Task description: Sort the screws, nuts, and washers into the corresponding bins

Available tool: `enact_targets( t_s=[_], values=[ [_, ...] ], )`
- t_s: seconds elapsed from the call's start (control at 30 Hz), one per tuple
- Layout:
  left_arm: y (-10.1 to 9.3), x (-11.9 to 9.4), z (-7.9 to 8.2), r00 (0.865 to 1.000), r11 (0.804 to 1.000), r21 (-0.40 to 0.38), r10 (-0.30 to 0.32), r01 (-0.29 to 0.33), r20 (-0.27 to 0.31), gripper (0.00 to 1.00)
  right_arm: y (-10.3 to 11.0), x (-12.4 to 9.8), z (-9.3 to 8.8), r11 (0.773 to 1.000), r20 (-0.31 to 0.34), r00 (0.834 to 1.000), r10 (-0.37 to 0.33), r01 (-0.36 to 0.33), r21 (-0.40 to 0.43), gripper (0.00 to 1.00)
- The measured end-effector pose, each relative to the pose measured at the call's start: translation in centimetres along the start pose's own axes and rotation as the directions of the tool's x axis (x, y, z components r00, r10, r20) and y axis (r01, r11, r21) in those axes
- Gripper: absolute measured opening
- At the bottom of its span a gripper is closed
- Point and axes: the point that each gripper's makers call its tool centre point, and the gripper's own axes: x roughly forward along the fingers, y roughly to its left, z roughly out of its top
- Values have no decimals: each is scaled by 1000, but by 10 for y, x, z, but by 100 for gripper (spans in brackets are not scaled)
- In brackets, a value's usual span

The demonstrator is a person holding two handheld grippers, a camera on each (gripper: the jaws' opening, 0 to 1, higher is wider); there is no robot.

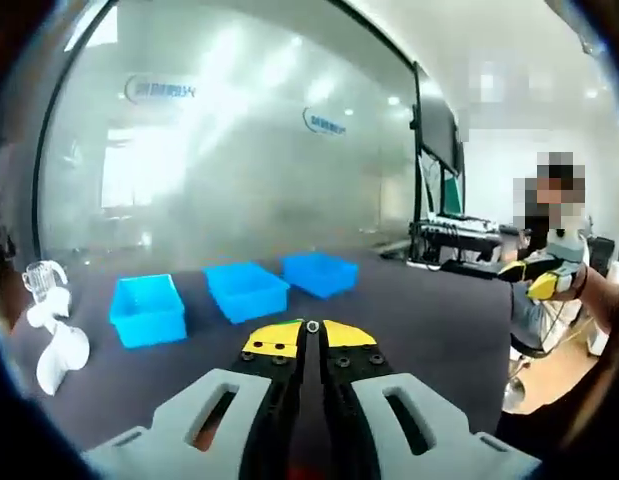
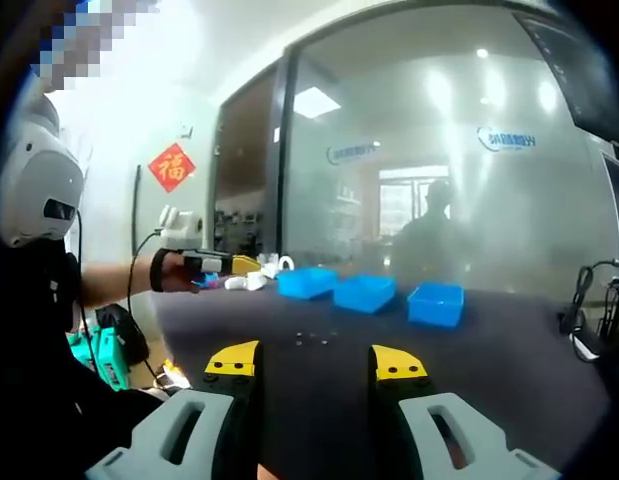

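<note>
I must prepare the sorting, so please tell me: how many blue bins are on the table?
3, in a row on the dark table: left, middle, right. None seems hidden.

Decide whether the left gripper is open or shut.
Shut: the left gripper has its yellow-tipped jaws together, pinching a small washer-like piece.

My left gripper view looks low across the dark tabletop (image 1: 409, 320) toward the frosted glass wall (image 1: 239, 150), fairly near the three blue bins (image 1: 246, 290); my right gripper view faces the same wall from farther back; both share those bins (image 2: 364, 292).
</note>
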Motion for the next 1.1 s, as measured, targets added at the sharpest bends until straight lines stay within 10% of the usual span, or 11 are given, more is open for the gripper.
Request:
enact_targets(
  t_s=[0.6, 1.1],
  values=[
    [114, 15, 20, 975, 974, -60, 219, -217, 31, 5, -5, -4, 6, 1000, 24, 999, -23, 22, 7, 37],
    [187, 76, 29, 953, 951, -52, 303, -303, -21, 5, -12, -13, 0, 998, 21, 998, -56, 55, 33, 37]
  ],
)
